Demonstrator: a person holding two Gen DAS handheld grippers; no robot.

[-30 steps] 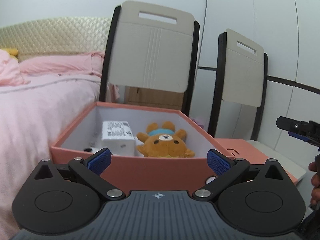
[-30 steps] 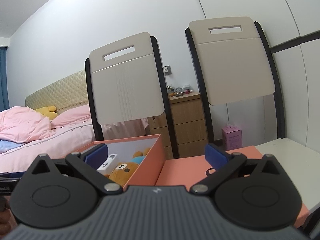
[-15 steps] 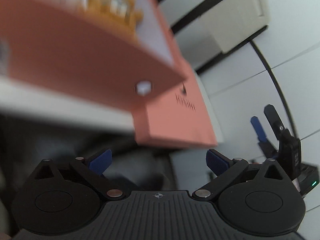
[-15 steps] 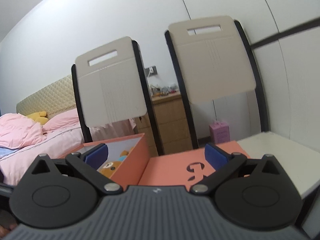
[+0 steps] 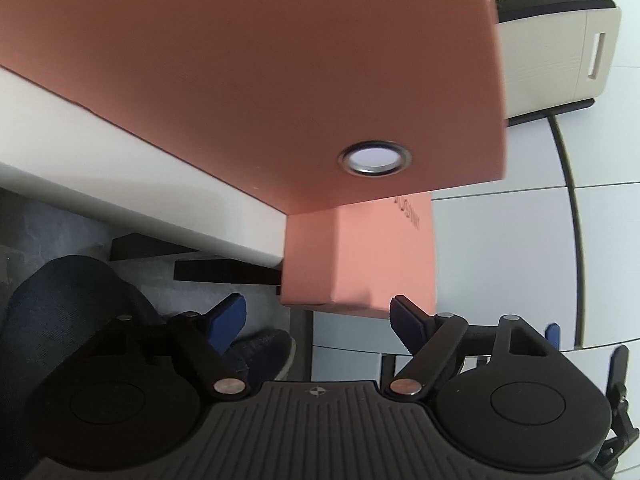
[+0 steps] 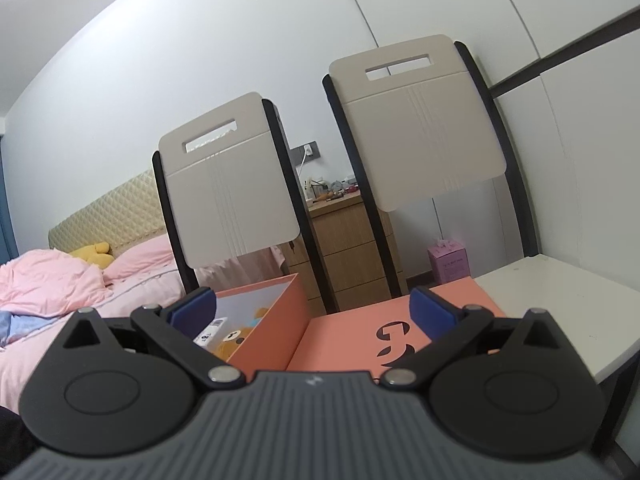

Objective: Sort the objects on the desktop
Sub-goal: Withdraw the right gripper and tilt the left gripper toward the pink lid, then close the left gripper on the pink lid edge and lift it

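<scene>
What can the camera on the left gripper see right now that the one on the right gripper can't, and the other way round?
Only the left wrist view shows the metal eyelet in the box's side, the person's leg and shoe.

Only the right wrist view shows the teddy bear inside the box, the bed, the wooden drawers and a small pink gift box.

Both show the salmon box, its lid and the white table.

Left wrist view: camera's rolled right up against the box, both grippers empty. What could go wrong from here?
1. The left gripper hangs open, tilted, close to the box wall at the table edge; a bump could shove the box.
2. The lid overhangs the table's front edge in the left wrist view, so a nudge might tip it off.
3. The right gripper, open, sits low over the lid and could snag it.
</scene>
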